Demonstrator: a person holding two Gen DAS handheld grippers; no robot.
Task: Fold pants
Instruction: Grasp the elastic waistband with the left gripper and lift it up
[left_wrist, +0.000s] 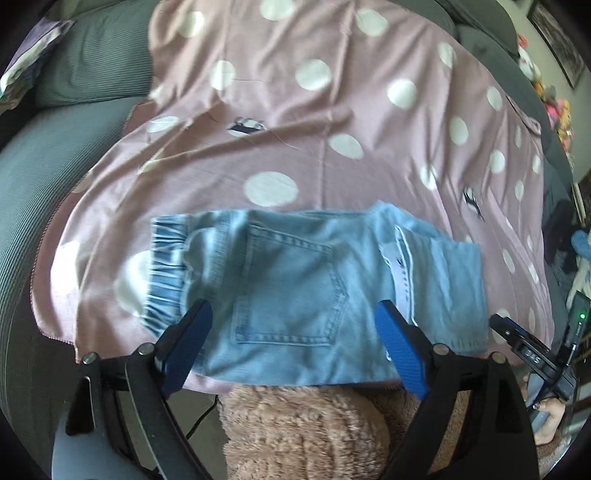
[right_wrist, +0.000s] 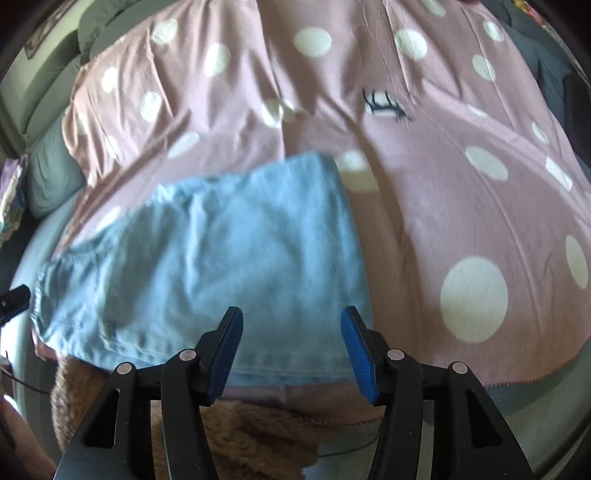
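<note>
My left claw (left_wrist: 293, 314) is wide open and holds nothing; it hangs over the near edge of the pants (left_wrist: 295, 288), which lie folded into a short block on the pink dotted blanket (left_wrist: 332, 110), waistband to the left and back pocket (left_wrist: 291, 284) up. My right claw (right_wrist: 291, 325) is open too, empty, above the near hem at the right end of the pants. A brown fluffy cloth (left_wrist: 306, 428) lies just near of the blanket.
</note>
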